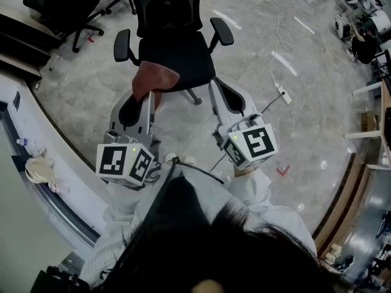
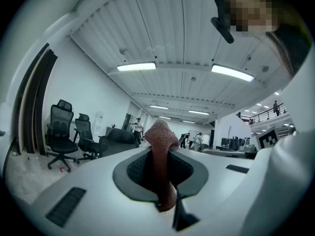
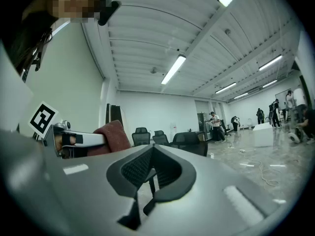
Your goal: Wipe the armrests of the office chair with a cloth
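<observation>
While near chair point(image 1: 177, 54) edge, cloth point(image 1: 156, 80) aloft.

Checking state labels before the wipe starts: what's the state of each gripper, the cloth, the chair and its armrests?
left gripper: shut on the cloth.
right gripper: shut, nothing between the jaws.
cloth: bunched, pinched in the left gripper, held up in front of the chair.
office chair: upright, nobody in it.
armrests: both bare, cloth not laid on either yet.
</observation>
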Motion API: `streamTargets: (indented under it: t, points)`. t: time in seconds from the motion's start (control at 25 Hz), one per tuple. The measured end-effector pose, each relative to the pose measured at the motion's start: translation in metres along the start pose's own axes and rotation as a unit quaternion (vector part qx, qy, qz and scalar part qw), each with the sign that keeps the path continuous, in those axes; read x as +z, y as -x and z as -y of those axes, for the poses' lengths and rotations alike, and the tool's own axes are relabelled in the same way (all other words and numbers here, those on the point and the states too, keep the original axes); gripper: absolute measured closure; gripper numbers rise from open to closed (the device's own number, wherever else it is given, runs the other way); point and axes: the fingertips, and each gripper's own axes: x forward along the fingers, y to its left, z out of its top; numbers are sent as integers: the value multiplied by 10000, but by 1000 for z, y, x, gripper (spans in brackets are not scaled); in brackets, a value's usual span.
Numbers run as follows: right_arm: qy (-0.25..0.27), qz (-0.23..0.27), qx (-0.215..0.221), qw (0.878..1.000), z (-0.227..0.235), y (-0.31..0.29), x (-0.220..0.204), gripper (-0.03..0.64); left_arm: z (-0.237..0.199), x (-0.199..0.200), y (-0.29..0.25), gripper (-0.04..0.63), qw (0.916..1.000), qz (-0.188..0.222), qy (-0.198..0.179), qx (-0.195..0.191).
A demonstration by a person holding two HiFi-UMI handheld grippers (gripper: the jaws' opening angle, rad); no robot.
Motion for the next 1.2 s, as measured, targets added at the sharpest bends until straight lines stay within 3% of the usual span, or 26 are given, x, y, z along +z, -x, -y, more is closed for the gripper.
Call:
streamTargets:
  t: [0.48, 0.84, 1.04, 1.2]
  points:
    - [-213, 162, 47, 9996, 2, 2, 7, 615, -1, -4, -2, 557, 9999, 35, 50, 105]
    - [-221, -33, 212, 9995, 13, 5, -20, 615, -8, -19, 0, 557, 9992, -7, 64, 402]
    - [-313, -146, 348, 9988, 17, -28, -31, 615, -42, -24, -16, 557, 9978, -32, 145, 641]
    - [-397, -220, 434, 9980, 24, -78, -43, 615, -97, -24, -37, 556, 9957, -52, 131, 913]
